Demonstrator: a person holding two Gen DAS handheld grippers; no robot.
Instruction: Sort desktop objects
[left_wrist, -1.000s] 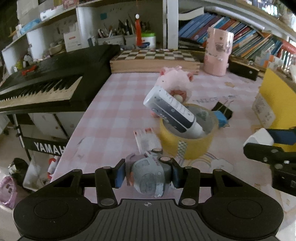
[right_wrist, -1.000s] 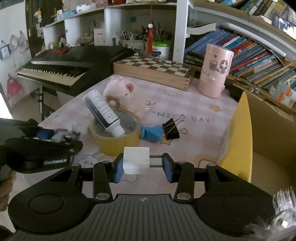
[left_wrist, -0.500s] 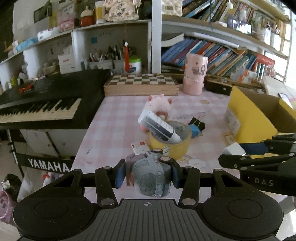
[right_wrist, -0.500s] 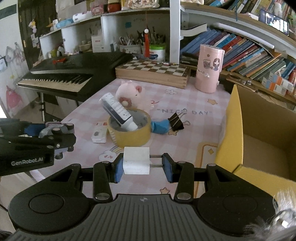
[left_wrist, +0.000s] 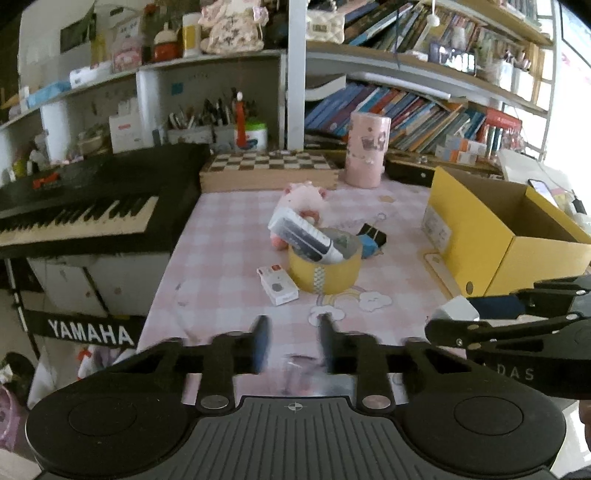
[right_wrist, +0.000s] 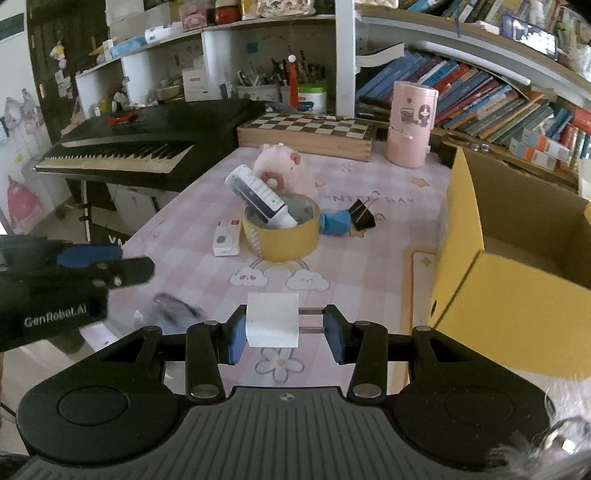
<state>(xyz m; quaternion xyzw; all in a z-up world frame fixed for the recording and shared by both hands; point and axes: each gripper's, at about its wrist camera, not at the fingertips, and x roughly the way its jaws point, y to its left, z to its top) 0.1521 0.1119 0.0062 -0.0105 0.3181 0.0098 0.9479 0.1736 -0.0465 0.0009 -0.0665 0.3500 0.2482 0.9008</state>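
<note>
- Your left claw (left_wrist: 293, 343) has just snapped together and it's empty: the grey gadget (right_wrist: 173, 312) it was carrying a moment ago is gone from between the pads.
- There it is, a blurred grey shape low beside your left claw, at or just above the near edge of the table (right_wrist: 369, 266). It's too smeared to say whether it has landed.
- Your right claw (right_wrist: 282, 328) is solid, pinching the white charger plug (right_wrist: 272, 319) by its body on one side and its prongs on the other, same as a second ago.
- So one item is secure and one has slipped. I'd judge the gadget needs picking up again before it counts as sorted.
- The yellow box (right_wrist: 509, 295) stands open just to the right, probably where the plug goes.
- Further out, untouched: the small white packet (right_wrist: 227, 236) just beside the tape roll (right_wrist: 280, 236), the remote (right_wrist: 258, 197) leaning inside the roll, and the pink plush pig (right_wrist: 280, 162) behind it.
</note>
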